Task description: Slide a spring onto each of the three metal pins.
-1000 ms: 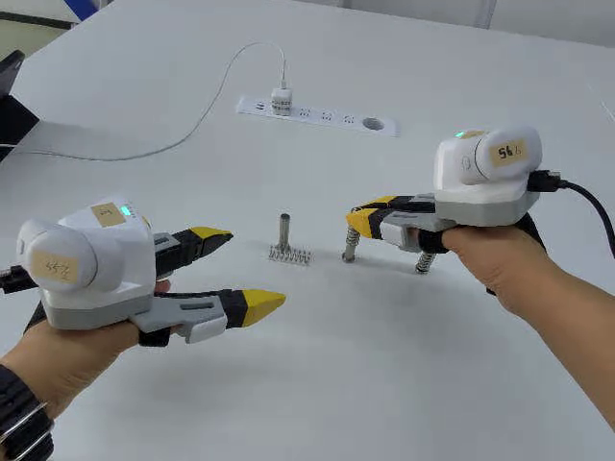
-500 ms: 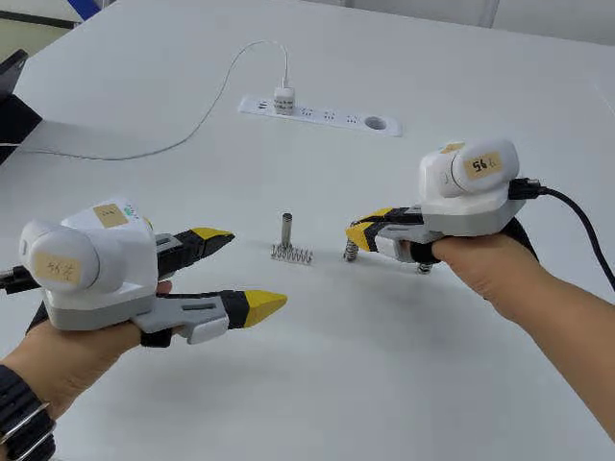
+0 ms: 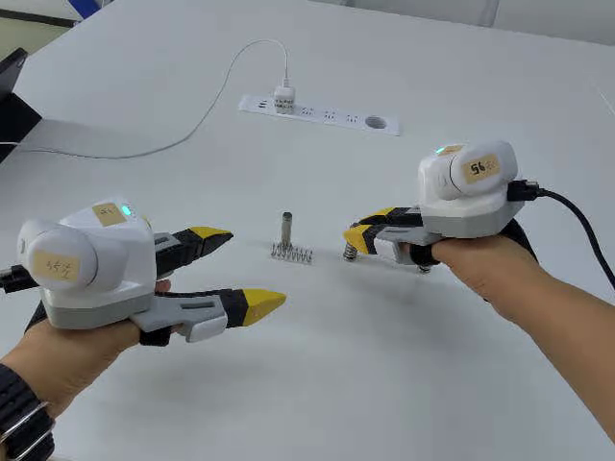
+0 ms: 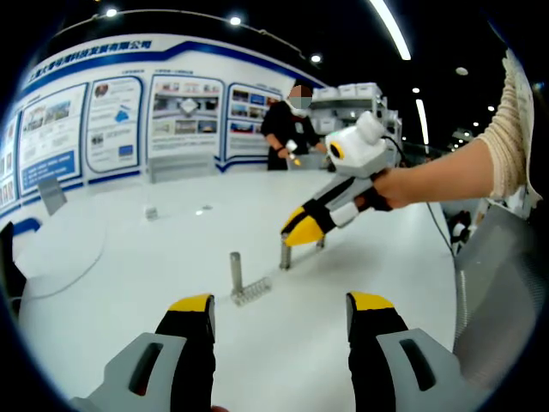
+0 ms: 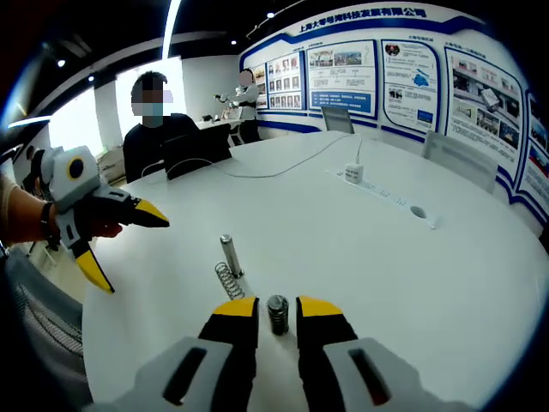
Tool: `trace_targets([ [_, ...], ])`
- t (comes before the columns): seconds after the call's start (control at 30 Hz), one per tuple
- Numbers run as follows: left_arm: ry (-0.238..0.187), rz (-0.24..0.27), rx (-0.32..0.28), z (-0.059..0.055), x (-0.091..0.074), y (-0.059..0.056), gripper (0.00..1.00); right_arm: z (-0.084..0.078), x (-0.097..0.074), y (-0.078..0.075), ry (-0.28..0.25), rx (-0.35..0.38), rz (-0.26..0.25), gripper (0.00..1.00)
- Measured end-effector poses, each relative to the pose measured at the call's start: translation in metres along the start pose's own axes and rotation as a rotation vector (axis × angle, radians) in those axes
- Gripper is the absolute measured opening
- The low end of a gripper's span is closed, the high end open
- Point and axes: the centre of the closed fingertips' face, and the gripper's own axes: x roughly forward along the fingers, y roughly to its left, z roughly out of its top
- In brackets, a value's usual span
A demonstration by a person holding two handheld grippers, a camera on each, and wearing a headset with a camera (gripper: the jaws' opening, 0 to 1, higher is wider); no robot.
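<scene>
A bare metal pin stands upright mid-table, and a loose spring lies flat at its base. To its right, a second pin wearing a spring stands just under the tips of my right gripper. In the right gripper view this pin sits between the yellow tips of the right gripper, whose jaws are a little apart with a thin gap either side. A third sprung pin peeks out under the right hand. My left gripper hovers wide open and empty at the lower left.
A white power strip with a plugged charger and cable lies at the far side of the table. A dark object sits at the left edge. People stand and sit beyond the table.
My right gripper has come down toward the table and shifted slightly left, so its tips now sit around the second pin. The left gripper has stayed put.
</scene>
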Motion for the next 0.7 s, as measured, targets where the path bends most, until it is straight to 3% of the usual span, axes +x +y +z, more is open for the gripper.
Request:
trace_targets([
  [0.17,-0.002,0.0,0.003,0.001,0.0,0.0,0.63,0.014,-0.008,0.007,-0.041,-0.054,0.0,0.22],
  [0.33,-0.003,-0.002,0.006,0.003,0.001,-0.001,0.63,0.027,-0.009,0.023,-0.065,-0.115,0.032,0.22],
  [0.7,-0.003,0.006,0.009,0.004,-0.002,0.002,0.63,0.02,0.011,0.047,-0.023,-0.162,0.098,0.21],
])
